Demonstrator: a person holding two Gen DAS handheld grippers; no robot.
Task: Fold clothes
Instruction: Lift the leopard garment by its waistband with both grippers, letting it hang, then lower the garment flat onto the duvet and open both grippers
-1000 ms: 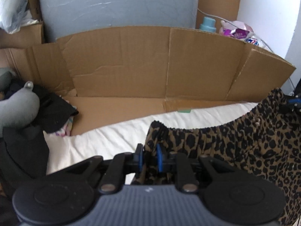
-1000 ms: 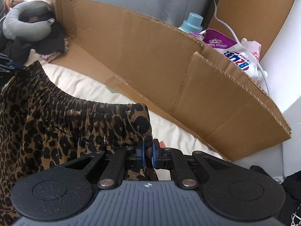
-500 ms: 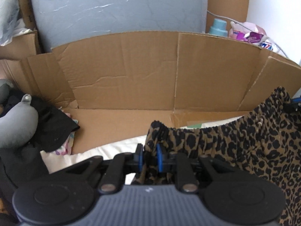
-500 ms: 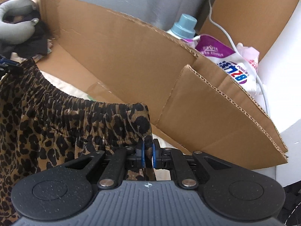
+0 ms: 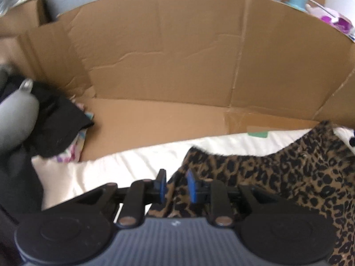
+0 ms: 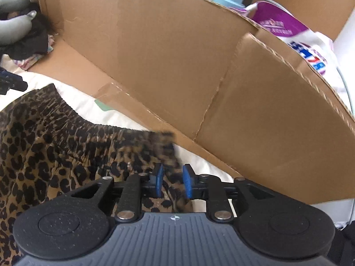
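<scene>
Leopard-print cloth (image 5: 299, 184) lies spread on the white sheet (image 5: 124, 168), its gathered elastic waistband (image 6: 73, 119) toward the cardboard. The left gripper (image 5: 176, 186) stands with its blue pads parted over the left waistband corner, gripping nothing; the right gripper (image 6: 170, 182) is likewise parted over the right corner, the cloth blurred between its pads. Judging by this, the garment rests flat with its top edge laid out, and no fold across it shows in either view, though much of it lies out of sight below. Folding of this piece looks still to be done. Farther left, a dark heap of clothes (image 5: 55, 124) sits by the cardboard wall (image 5: 177, 55), seemingly unfolded.
</scene>
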